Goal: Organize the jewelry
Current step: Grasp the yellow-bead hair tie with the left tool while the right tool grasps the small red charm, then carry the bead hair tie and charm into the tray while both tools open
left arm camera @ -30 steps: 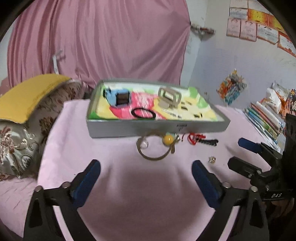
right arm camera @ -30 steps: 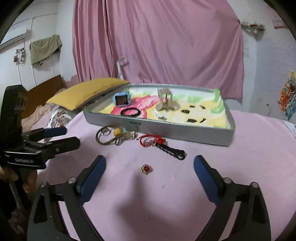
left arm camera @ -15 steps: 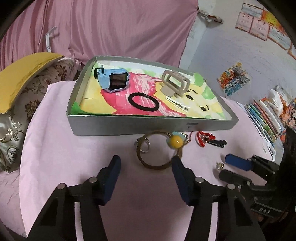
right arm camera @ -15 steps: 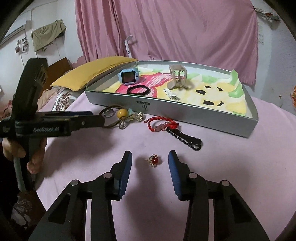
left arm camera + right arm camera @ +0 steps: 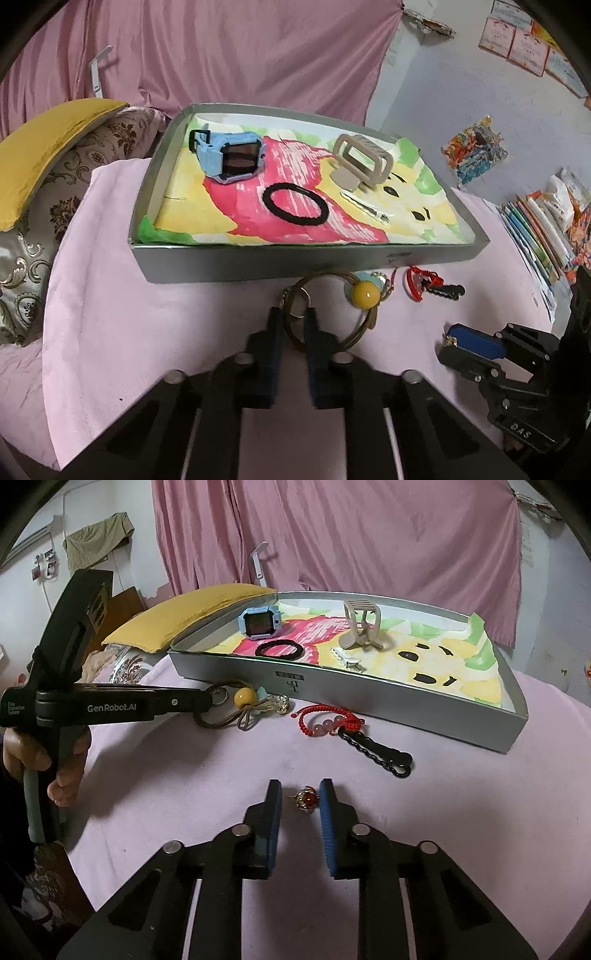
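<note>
A grey tray with a colourful lining holds a blue watch, a black hair tie, a beige claw clip and a silver clip. In front of it lie a brown cord bracelet with a yellow bead, a red string bracelet with a black chain, and a red-stone ring. My left gripper is nearly shut around the brown bracelet's cord and small metal ring. My right gripper is narrowly open with the red-stone ring between its fingertips.
A pink cloth covers the table. A yellow cushion and a patterned pillow lie at the left. Books are stacked at the right. A pink curtain hangs behind.
Both grippers have moved forward and down and closed. The left now straddles the brown bracelet's cord, the right straddles the red-stone ring.
</note>
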